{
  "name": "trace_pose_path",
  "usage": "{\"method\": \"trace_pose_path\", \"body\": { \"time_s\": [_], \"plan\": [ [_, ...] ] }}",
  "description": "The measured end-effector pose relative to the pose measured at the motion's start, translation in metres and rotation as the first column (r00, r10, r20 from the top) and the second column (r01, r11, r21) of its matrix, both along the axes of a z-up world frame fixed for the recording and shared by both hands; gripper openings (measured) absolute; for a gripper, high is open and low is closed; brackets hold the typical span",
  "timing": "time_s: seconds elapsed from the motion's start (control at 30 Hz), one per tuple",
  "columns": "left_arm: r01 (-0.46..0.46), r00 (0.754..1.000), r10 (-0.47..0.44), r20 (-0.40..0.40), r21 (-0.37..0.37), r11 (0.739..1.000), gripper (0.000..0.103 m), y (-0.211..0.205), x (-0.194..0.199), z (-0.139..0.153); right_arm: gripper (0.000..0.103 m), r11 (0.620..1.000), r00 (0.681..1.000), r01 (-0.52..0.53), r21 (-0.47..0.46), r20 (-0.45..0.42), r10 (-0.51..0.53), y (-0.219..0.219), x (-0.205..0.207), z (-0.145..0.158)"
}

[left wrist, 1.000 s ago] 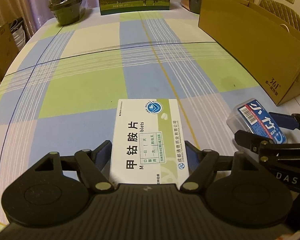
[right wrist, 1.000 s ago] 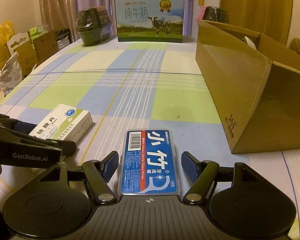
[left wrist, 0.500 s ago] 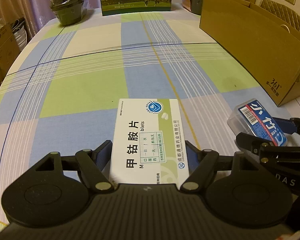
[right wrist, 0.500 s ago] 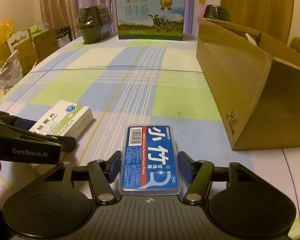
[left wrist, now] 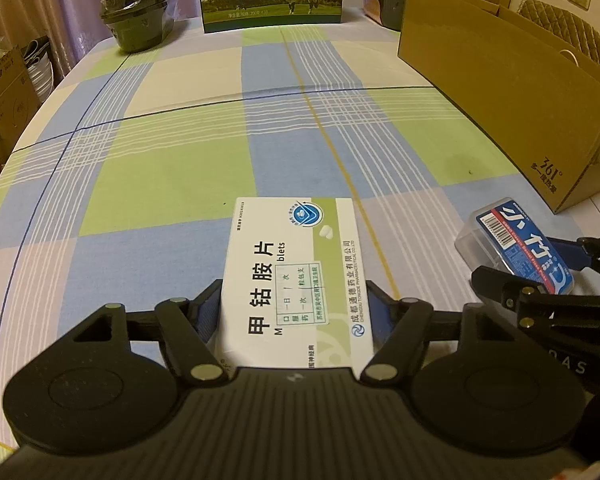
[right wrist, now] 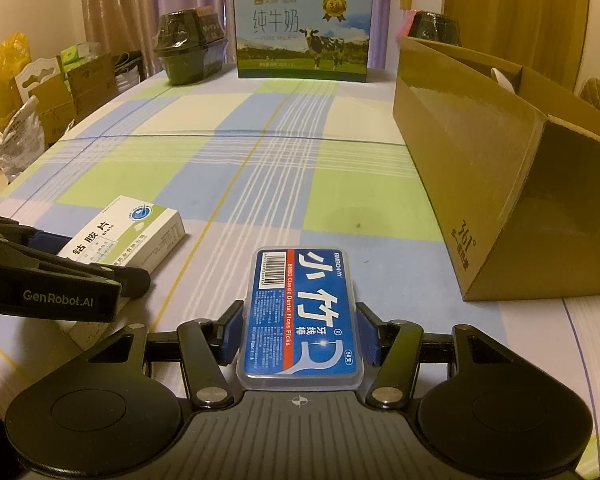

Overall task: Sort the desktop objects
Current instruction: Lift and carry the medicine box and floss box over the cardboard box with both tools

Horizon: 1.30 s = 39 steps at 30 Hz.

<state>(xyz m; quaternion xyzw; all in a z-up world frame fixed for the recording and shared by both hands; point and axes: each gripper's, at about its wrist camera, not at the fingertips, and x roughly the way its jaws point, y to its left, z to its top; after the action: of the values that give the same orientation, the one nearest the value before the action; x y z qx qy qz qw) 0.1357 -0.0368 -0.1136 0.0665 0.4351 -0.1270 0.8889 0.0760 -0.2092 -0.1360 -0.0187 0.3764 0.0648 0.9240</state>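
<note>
A white and green medicine box (left wrist: pixel 296 276) sits between the blue pads of my left gripper (left wrist: pixel 293 286), which is shut on its long sides just above the checked tablecloth (left wrist: pixel 172 168). To its right, a clear floss-pick box with a blue label (right wrist: pixel 302 312) is gripped by my right gripper (right wrist: pixel 300 308), whose pads press both of its long sides. In the right wrist view the medicine box (right wrist: pixel 132 232) shows at the left with the left gripper's fingers around it. The floss-pick box (left wrist: pixel 520 248) shows at the right edge of the left wrist view.
An open brown cardboard box (right wrist: pixel 480 168) stands along the table's right side. At the far end stand a milk carton (right wrist: pixel 302 36), a dark wrapped bowl (right wrist: pixel 188 48) and another dark container (right wrist: pixel 436 28). Boxes and bags (right wrist: pixel 40 96) are piled beyond the left edge.
My right gripper's fingers have closed in from a wide gap onto the floss-pick box. The left gripper keeps its hold on the medicine box and has shifted only slightly.
</note>
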Motion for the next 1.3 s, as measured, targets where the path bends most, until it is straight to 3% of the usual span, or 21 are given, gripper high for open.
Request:
{"method": "trace_pose_path", "body": {
  "time_s": [0.47,1.3],
  "plan": [
    [-0.031,0.999,0.031,0.014,-0.021,0.999,0.067,0.007,-0.010,0.016,0.054,0.999,1.000,0.024,0.021,0.014,-0.024,-0.005,-0.005,0.012],
    [0.003,0.997,0.008,0.081,-0.135,0.991,0.067,-0.018,-0.067,0.088,0.054,0.990,0.980,0.105,0.094,0.160,-0.119,-0.036,-0.054,0.104]
  ]
}}
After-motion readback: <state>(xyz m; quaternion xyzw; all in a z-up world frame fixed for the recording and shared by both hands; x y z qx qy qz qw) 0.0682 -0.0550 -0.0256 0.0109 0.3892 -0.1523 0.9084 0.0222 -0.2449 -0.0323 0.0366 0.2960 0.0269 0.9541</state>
